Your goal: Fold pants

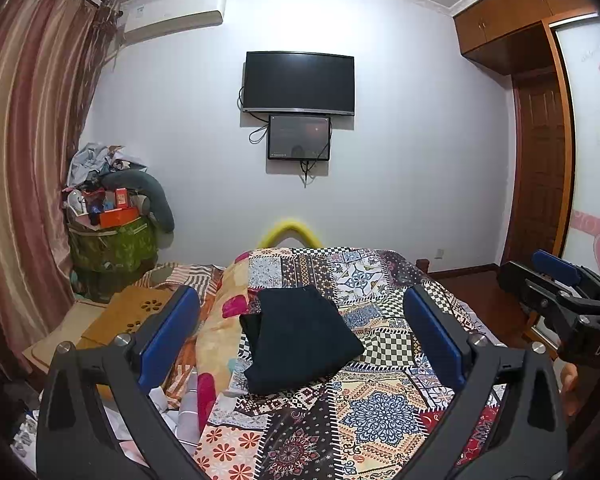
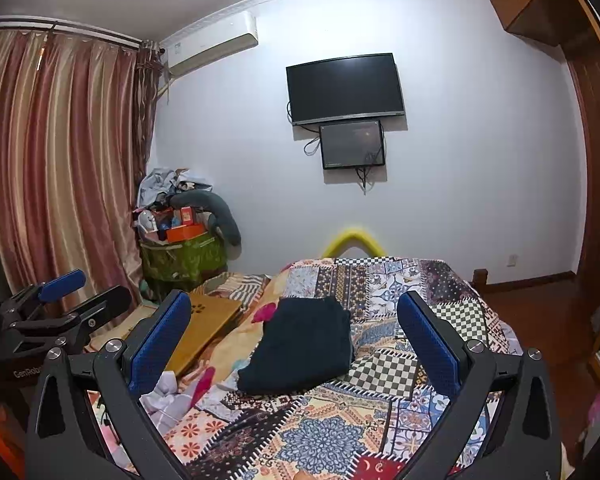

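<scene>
Dark navy pants (image 1: 302, 338) lie folded into a compact rectangle on the patchwork bedspread (image 1: 380, 412), seen in the right wrist view too (image 2: 300, 346). My left gripper (image 1: 300, 320) is open and empty, held above the bed short of the pants. My right gripper (image 2: 294, 320) is also open and empty, likewise raised and back from the pants. The right gripper shows at the right edge of the left wrist view (image 1: 556, 280); the left gripper shows at the left edge of the right wrist view (image 2: 64, 292).
A floral quilt (image 1: 216, 320) and a wooden lap desk (image 1: 132, 312) lie left of the pants. A cluttered green bin (image 1: 112, 240) stands by the curtain (image 1: 24, 160). A TV (image 1: 299, 82) hangs on the far wall. A wooden wardrobe (image 1: 540, 140) is on the right.
</scene>
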